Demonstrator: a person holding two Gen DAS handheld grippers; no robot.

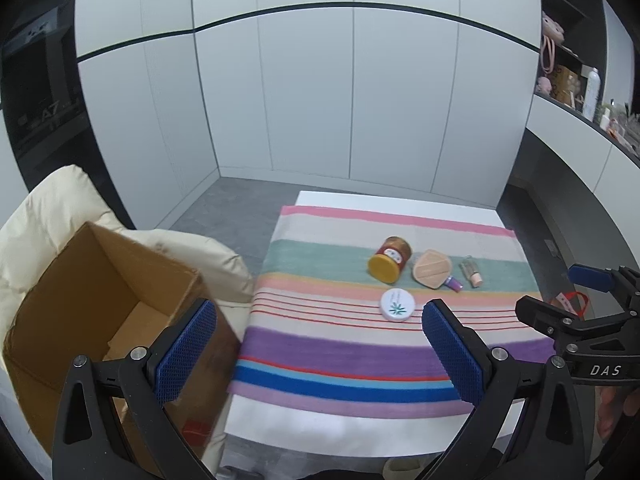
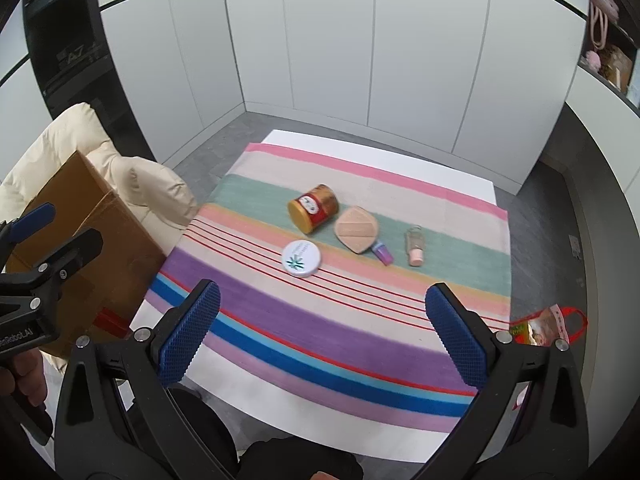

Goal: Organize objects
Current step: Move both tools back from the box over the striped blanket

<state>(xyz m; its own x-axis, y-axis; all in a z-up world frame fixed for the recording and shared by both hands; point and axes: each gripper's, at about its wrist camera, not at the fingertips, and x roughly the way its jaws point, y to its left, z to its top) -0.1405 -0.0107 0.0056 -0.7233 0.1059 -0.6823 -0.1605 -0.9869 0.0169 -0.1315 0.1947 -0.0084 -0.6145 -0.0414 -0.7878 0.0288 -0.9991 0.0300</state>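
Observation:
On the striped cloth (image 1: 340, 344) (image 2: 320, 332) lie a red jar with a yellow lid (image 1: 390, 259) (image 2: 314, 208) on its side, a peach makeup sponge (image 1: 431, 269) (image 2: 356, 230), a small purple item (image 1: 454, 282) (image 2: 383, 253), a small clear bottle with a pink cap (image 1: 471, 272) (image 2: 415, 245) and a white round tin (image 1: 397, 305) (image 2: 301, 258). My left gripper (image 1: 318, 356) is open and empty, near the cloth's front left. My right gripper (image 2: 322, 336) is open and empty above the cloth's front. An open cardboard box (image 1: 100, 320) (image 2: 88, 240) stands to the left.
The box rests on a cream padded chair (image 1: 48, 208) (image 2: 132, 176). The white table (image 1: 360, 432) (image 2: 280, 138) stands on grey floor before white cabinets. A small red-handled bag (image 2: 548, 326) (image 1: 570, 302) lies past the cloth's right edge. Shelves (image 1: 580, 92) with items are at right.

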